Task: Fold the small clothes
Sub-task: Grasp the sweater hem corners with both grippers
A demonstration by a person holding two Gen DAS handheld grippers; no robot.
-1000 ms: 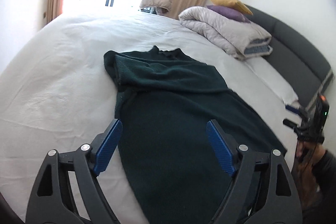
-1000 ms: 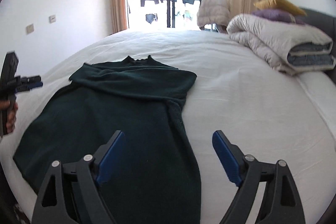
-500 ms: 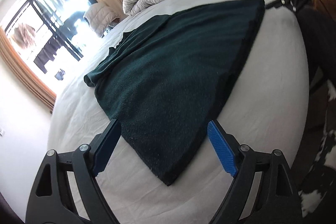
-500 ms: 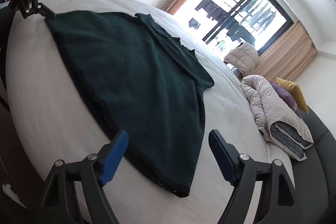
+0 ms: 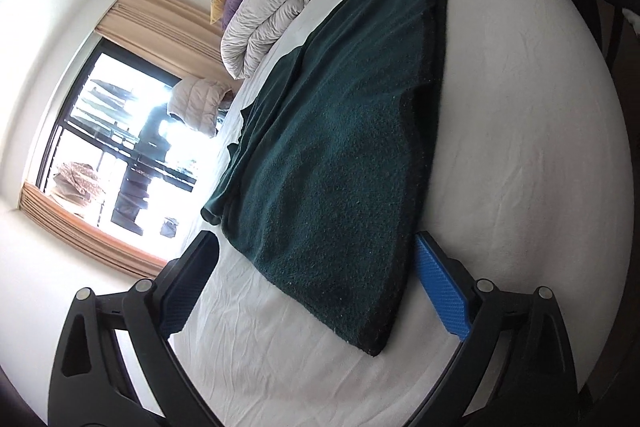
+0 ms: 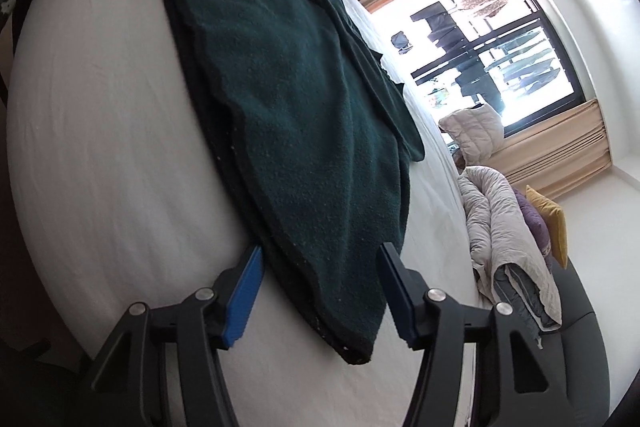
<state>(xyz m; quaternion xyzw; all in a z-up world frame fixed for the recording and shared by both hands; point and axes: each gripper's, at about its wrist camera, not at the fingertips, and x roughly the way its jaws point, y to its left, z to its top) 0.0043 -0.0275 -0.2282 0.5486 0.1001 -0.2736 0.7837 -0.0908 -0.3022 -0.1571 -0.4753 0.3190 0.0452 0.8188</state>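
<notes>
A: Where is the garment?

B: The dark green knit garment [image 5: 340,131] lies spread flat on the white bed sheet [image 5: 520,147], its hem along the near edge of the bed. Its upper part is folded over itself at the far end, toward the window [image 5: 120,155].

A: And the left tool?

B: The left tool [image 5: 316,279] sits low at one hem corner. Its jaws stand wide and have just been opening further. The corner lies between them: the bright blue pad [image 5: 440,291] is just beside the dark hem edge, the other pad is off the cloth over bare sheet. Neither pad presses on the fabric.

A: The right tool?

B: The right tool [image 6: 320,291] is at the other hem corner [image 6: 356,343]. Its jaws are at a middling width and have just been closing, with that corner between them. The pads stand on either side of the cloth; one looks very near the hem edge, but I see no pinch yet.

A: Can each tool be seen from the other side?

B: Yes, each view shows the other tool small and dark at the far hem corner, too small to read its jaws.

A: What else is around?

B: A rolled pale grey quilt [image 6: 504,239] lies toward the head of the bed, with a purple cushion [image 6: 532,223] and a yellow cushion [image 6: 552,223] beside it. A dark headboard [image 6: 580,347] runs behind. A pale padded jacket [image 5: 200,103] sits near the window, which has tan curtains [image 6: 560,147] and clothes hanging outside.
</notes>
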